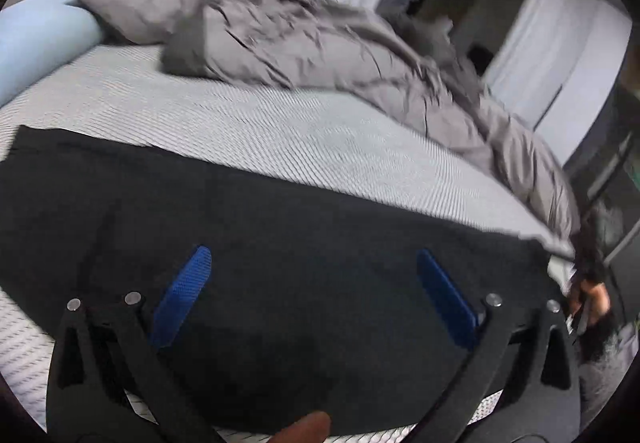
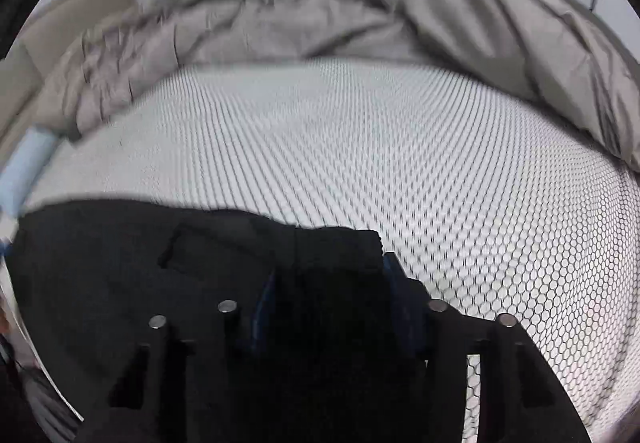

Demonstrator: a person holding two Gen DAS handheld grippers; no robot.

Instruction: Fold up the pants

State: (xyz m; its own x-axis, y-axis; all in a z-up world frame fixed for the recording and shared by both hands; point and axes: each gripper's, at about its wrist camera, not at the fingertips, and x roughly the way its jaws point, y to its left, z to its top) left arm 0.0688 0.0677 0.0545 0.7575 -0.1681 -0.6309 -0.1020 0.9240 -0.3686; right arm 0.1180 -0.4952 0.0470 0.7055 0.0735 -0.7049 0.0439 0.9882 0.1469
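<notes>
While the left wrist view looks down along its own fingers: the left gripper [image 1: 314,271] hangs over the black pants [image 1: 280,243], which lie spread flat across the near part of the bed.
Left claw: spread wide, both blue pads [image 1: 182,295] clear of the cloth with nothing between them, so nothing is held on this side.
Pants, left view: they run as a broad dark band from edge to edge of the patterned mattress cover [image 1: 248,123]; laid flat like this, probably so a fold line can be set cleanly.
Bedding: a rumpled grey duvet [image 1: 280,43] is heaped well back from the pants, and a pale blue bolster [image 1: 36,43] lies at the far left, which leaves the working area free.
Right wrist view: the right gripper [image 2: 328,307] sits at the top right corner of the pants [image 2: 120,283], beside the honeycomb-patterned mattress cover [image 2: 400,147].
Right claw: partly closed, with a thick bunch of black cloth between its blue pads [image 2: 266,303]; it appears to pinch that corner.
Likely reason: a held corner lets that side be lifted and carried over.
Duvet, right view: the grey duvet [image 2: 500,23] stays far behind.
</notes>
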